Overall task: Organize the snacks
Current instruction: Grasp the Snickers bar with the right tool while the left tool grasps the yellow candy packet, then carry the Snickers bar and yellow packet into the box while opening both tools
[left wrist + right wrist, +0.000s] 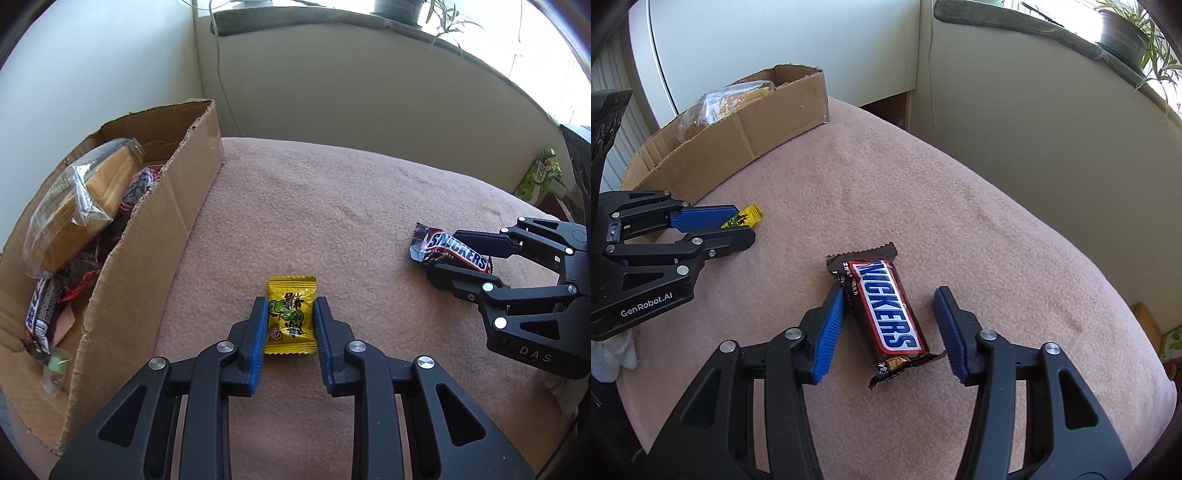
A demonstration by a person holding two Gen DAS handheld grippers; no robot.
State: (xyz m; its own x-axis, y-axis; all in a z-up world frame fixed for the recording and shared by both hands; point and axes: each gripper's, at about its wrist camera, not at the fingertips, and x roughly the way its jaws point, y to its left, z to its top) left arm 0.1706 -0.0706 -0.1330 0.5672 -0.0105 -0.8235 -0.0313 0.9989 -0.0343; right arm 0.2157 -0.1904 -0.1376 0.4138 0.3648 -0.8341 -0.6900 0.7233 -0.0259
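the left gripper [291, 321] points down at the pink cloth [369, 206], and the yellow candy [291, 319] lies flat on the cloth between its two blue pads [260, 328]. both pads sit against the packet's side edges, so the fingers are narrow and closed on the candy; the packet's crimped top pokes out past the fingertips and its bottom edge lies back toward the finger roots.

the right gripper [888, 321] has the snickers [886, 314] lying between its fingers, slanted so its far end leans toward the left finger. the left pad [831, 325] touches the bar's upper left edge. the right pad [949, 328] stands just beside the bar with a strip of cloth showing between them in the right wrist view; from the left wrist view the fingers look tight on the wrapper, so whether that side is pressing i cannot tell for sure.

the box [155, 236] stands on the cloth to the left of the left fingers and beyond them, its near wall close by. inside it a clear packet of wafers [77, 206] lies on top of dark wrapped bars [40, 317].
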